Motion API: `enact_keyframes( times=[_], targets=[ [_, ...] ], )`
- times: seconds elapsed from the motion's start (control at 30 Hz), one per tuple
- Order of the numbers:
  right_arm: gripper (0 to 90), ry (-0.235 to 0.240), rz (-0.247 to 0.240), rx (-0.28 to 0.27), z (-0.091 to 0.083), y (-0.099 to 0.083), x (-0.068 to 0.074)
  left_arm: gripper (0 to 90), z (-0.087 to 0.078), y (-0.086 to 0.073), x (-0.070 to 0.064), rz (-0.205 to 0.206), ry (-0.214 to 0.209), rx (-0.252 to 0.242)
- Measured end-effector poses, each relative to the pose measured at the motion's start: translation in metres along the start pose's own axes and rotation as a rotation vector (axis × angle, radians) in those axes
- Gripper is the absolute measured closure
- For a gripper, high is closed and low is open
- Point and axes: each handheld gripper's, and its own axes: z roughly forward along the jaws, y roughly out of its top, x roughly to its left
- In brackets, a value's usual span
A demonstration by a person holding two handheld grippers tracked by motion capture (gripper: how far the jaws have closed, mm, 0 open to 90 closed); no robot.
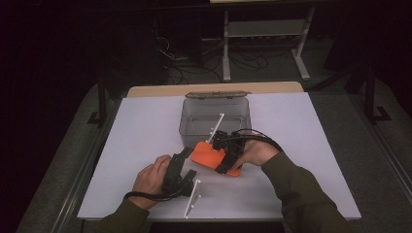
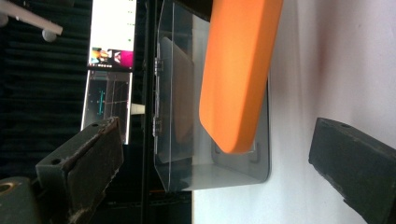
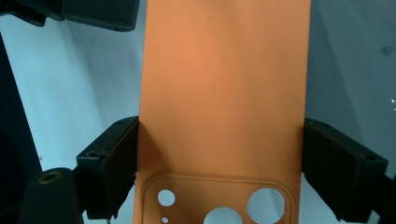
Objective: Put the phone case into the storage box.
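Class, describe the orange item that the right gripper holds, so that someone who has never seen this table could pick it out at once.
Start at the white table and find the clear plastic box near its far edge. Just in front of the box, the right gripper clamps a flat orange phone case by its two long edges. It is the one bright orange thing there, with round camera holes at one end.
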Motion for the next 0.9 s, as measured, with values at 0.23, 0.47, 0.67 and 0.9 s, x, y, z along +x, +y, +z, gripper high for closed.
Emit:
enact_keyframes(
  times=[0.23,0.47,0.67,0.9],
  targets=[
    [15.4,-0.002,0.005,0.006,0.000,0.003,0.000,5.4,0.003,0.004,0.000,0.006,0.005,-0.005],
    [15.4,0.002,0.012,0.010,0.000,0.005,0.001,9.5,0.004,0.008,0.000,0.023,0.016,0.000],
    [15.4,0.000,0.009,0.010,0.001,0.006,0.000,15.2,0.005,0.010,-0.001,0.037,0.016,0.007],
    [15.4,-0.001,0.005,0.006,0.001,0.006,-0.001,23.0,0.008,0.014,-0.003,0.046,0.016,0.003]
  ],
)
